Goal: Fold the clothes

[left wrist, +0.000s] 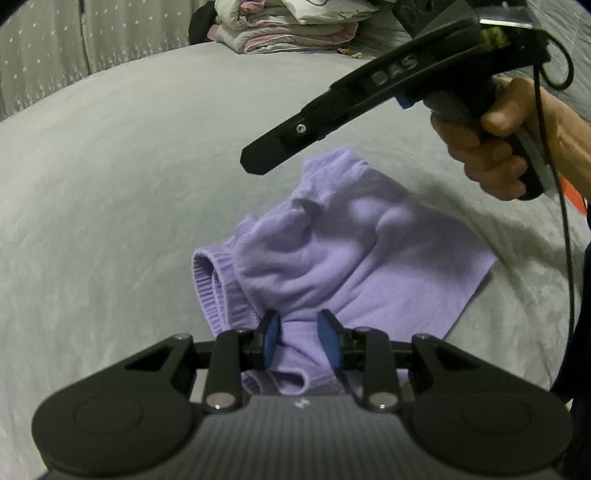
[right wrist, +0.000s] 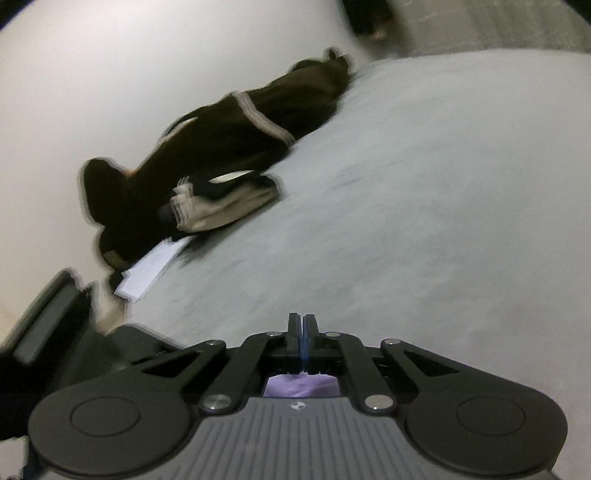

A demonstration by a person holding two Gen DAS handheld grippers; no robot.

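Note:
A lilac knit garment (left wrist: 351, 251) lies partly folded on the grey bed cover (left wrist: 110, 184), its ribbed hem at the near left. My left gripper (left wrist: 300, 332) is at its near edge, and its blue pads (left wrist: 271, 341) pinch a bunched fold of the fabric. My right gripper (left wrist: 255, 160) hovers above the garment's far end, held by a person's hand (left wrist: 498, 147). In the right wrist view, the right gripper (right wrist: 303, 325) has its fingers pressed together with nothing between them. A strip of the lilac garment (right wrist: 301, 386) shows below it.
A stack of folded bedding (left wrist: 288, 26) sits at the far end of the bed. A dark garment (right wrist: 229, 147), a folded beige piece (right wrist: 225, 210) and a flat white item (right wrist: 155, 266) lie along the bed's edge. A black cable (left wrist: 567, 240) hangs at the right.

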